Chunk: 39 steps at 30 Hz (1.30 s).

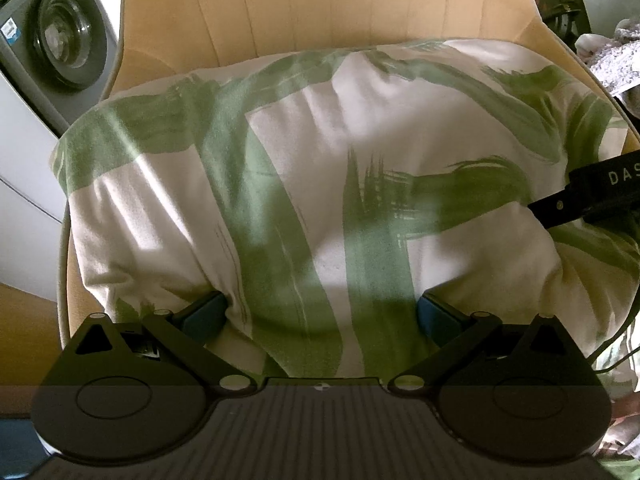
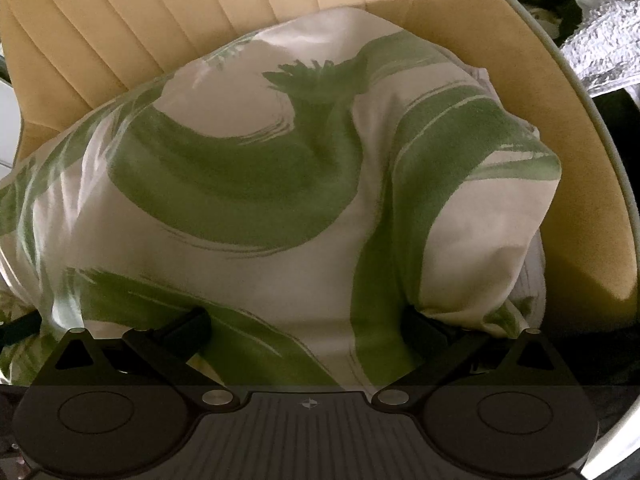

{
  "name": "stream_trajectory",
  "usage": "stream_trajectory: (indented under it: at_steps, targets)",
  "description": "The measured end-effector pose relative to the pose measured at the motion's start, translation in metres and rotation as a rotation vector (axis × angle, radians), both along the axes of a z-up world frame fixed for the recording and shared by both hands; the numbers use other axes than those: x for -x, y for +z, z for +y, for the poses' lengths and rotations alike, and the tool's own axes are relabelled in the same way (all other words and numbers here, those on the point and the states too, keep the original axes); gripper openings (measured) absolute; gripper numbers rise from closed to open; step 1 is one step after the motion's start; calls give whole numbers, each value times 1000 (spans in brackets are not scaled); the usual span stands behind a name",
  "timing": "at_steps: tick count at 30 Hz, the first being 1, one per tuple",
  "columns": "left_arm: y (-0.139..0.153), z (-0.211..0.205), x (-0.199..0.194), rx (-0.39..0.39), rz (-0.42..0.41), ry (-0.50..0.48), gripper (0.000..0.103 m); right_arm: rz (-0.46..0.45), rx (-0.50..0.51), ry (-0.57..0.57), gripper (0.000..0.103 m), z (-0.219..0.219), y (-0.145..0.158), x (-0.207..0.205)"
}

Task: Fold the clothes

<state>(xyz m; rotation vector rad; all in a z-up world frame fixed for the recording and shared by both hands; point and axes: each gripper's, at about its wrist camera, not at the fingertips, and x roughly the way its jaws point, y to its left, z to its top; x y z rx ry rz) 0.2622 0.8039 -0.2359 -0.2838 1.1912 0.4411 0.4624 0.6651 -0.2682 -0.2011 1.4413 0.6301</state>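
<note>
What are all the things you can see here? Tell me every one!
White cloth with green brush-stroke print: one, white and green, bunched on the chair seat.
Tan ribbed upholstered chair: one, tan, under and behind the cloth.
Grey front-loading washing machine: one, grey, far left.
Speckled grey-white fabric: one heap, far right of the chair.
Left gripper: one, black, fingers spread wide at the cloth's near edge.
Right gripper: one, black, fingers spread likewise.
</note>
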Motion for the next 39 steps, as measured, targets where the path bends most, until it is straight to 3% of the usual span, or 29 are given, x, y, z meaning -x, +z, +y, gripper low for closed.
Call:
stream_trajectory:
  at_steps: [10, 16, 21, 25, 31, 39]
  targets:
    - [1, -4, 0, -30, -1, -9, 103, -18, -11, -2, 102, -10, 3, 8]
    - [3, 2, 3, 3, -5, -21, 103, -72, -44, 32, 102, -28, 15, 28]
    - [13, 7, 21, 57, -11, -106, 103, -168, -29, 116, 102, -52, 29, 62]
    - [19, 2, 41, 39, -30, -191, 103, -229, -21, 141, 102, -71, 31, 84]
    - [13, -2, 49, 13, -31, -211, 103, -274, -7, 145, 102, -68, 20, 93]
    - [10, 5, 45, 40, -10, -211, 103, -251, 30, 148, 102, -59, 17, 82]
